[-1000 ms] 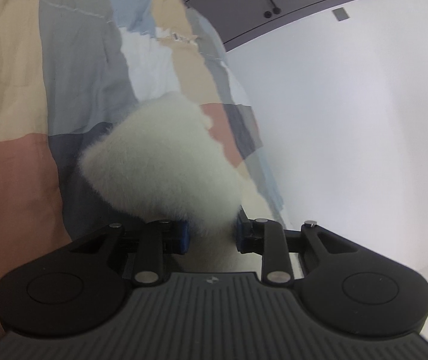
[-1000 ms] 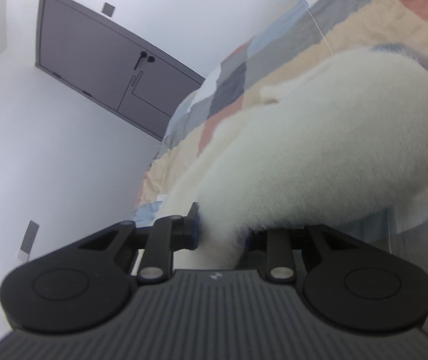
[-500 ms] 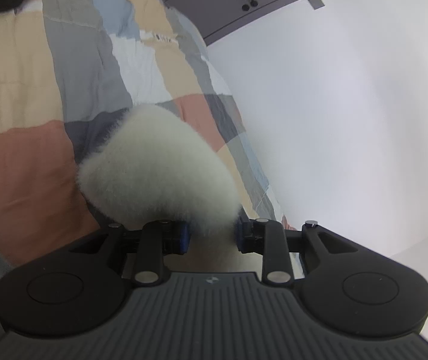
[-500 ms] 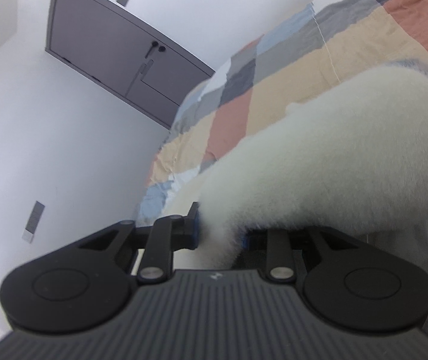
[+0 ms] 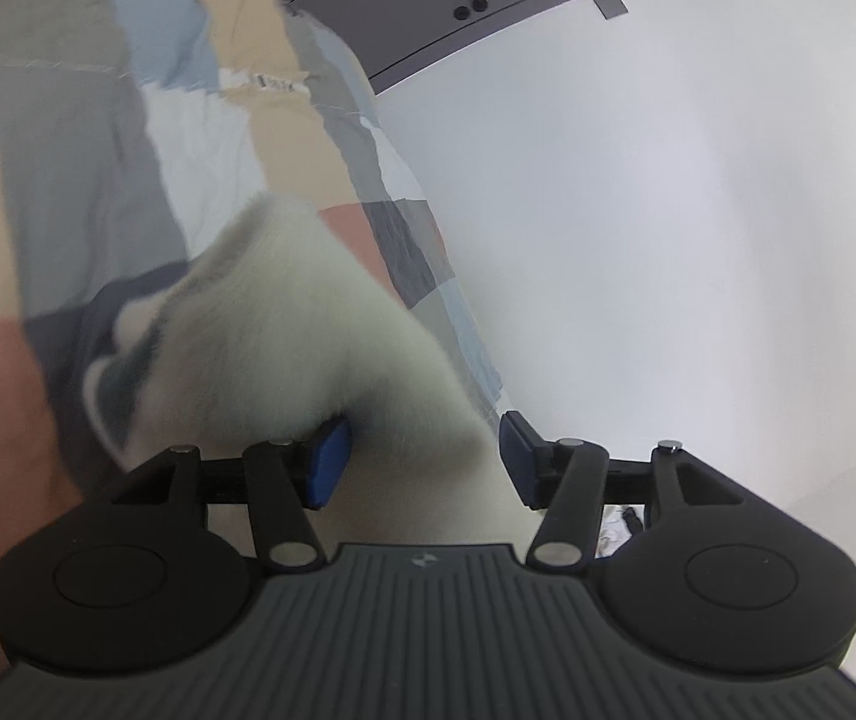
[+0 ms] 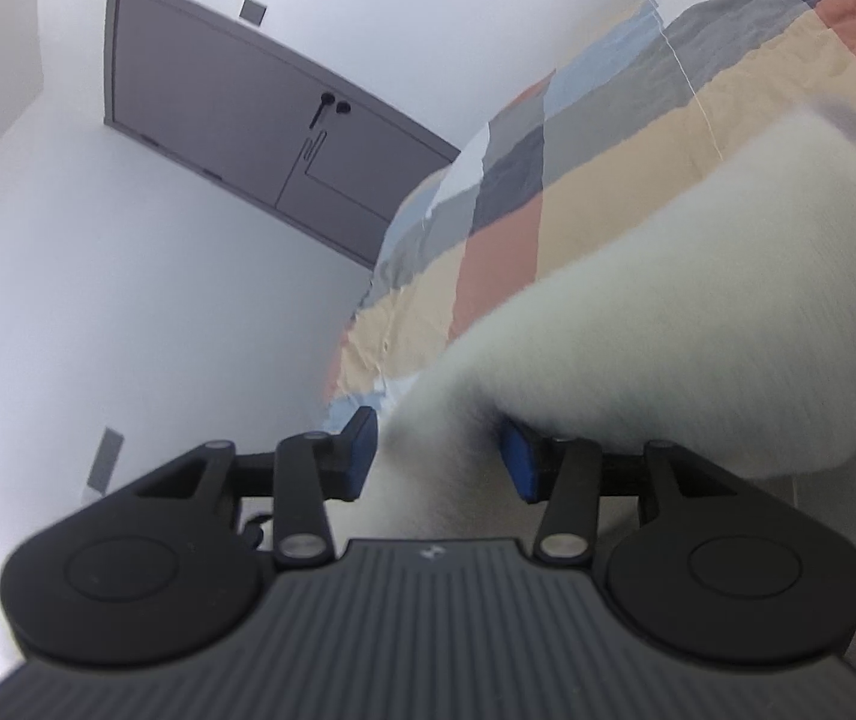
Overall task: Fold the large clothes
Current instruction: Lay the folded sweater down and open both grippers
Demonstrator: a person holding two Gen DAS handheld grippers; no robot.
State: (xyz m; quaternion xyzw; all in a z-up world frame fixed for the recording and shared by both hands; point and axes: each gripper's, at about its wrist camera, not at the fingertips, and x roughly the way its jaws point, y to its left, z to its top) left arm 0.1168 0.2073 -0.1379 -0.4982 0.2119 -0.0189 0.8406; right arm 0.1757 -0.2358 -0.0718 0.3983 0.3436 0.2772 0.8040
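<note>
Motion blurred the fluffy white garment [image 5: 308, 348] (no labels readable); left gripper [image 5: 422, 459] and right gripper [image 6: 436, 456] jaws had just been opening, released, with fleece between them.

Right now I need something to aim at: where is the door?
The door is in the white wall beyond the patchwork bed: upper left in the right wrist view, top centre in the left wrist view.

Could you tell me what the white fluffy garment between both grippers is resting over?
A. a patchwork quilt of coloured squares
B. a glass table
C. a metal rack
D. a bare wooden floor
A: the white fluffy garment drapes over a patchwork quilt of peach, grey and blue squares.
</note>
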